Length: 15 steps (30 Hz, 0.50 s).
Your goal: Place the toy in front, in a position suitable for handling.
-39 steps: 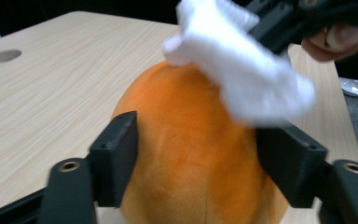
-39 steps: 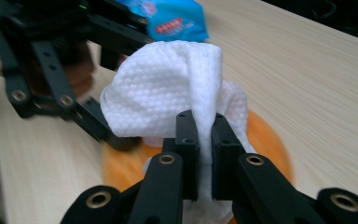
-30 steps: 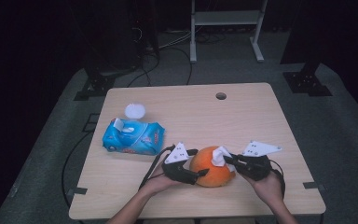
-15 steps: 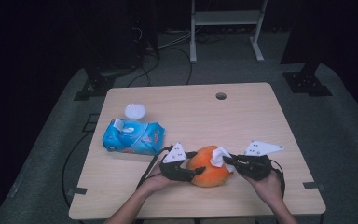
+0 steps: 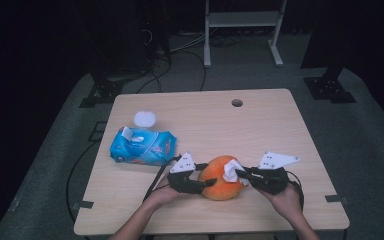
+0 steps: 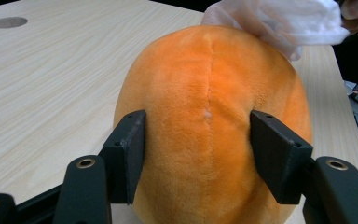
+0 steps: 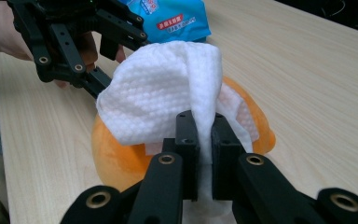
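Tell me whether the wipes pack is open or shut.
Open: on the wipes pack the lid flap stands up and a white wipe pokes out of the top.

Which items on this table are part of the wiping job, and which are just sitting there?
In use:
- orange plush toy, clamped by the left gripper, whose jaws have just been closing
- white wipe, pinched in the right gripper

Lying about:
- blue wipes pack
- white round lid
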Available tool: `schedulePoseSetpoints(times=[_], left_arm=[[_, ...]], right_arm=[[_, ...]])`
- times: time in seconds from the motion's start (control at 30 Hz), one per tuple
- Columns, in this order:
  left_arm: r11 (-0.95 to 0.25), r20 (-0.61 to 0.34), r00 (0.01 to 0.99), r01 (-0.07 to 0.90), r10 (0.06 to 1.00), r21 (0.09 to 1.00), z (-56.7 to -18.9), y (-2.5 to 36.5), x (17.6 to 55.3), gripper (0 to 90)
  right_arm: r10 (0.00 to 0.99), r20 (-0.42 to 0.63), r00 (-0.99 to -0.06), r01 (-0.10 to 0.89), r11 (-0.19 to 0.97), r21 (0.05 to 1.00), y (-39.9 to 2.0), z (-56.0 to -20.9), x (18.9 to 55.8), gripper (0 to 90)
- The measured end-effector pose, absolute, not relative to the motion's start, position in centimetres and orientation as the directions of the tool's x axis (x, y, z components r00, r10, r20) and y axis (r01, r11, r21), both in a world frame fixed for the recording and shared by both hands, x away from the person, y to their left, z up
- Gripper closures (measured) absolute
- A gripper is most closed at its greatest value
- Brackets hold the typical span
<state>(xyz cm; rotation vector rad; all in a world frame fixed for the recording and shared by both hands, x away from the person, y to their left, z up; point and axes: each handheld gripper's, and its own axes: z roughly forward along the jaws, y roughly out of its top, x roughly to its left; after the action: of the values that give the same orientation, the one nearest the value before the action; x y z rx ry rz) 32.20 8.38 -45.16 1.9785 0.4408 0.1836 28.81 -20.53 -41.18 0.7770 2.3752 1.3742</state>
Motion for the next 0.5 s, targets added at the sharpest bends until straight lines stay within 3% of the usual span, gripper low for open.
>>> schedulePoseSetpoints(times=[0.23, 0.4, 0.5], left_arm=[[-0.394, -0.061, 0.936, 0.205, 0.348, 0.896, -45.1, 8.2, 32.0, 40.1], [-0.41, -0.06, 0.95, 0.188, 0.306, 0.893, -45.1, 8.2, 31.7, 40.5], [-0.41, -0.06, 0.95, 0.189, 0.306, 0.892, -45.1, 8.2, 31.6, 40.6]], right_arm=[[0.648, 0.009, -0.762, 0.383, 0.439, 0.812, -22.1, -42.5, 29.8, 83.5], [0.63, 0.05, -0.775, 0.355, 0.369, 0.859, -21.7, -41.7, 29.9, 83.4], [0.63, 0.1, -0.77, 0.399, 0.354, 0.846, -21.8, -42.4, 30.3, 83.5]])
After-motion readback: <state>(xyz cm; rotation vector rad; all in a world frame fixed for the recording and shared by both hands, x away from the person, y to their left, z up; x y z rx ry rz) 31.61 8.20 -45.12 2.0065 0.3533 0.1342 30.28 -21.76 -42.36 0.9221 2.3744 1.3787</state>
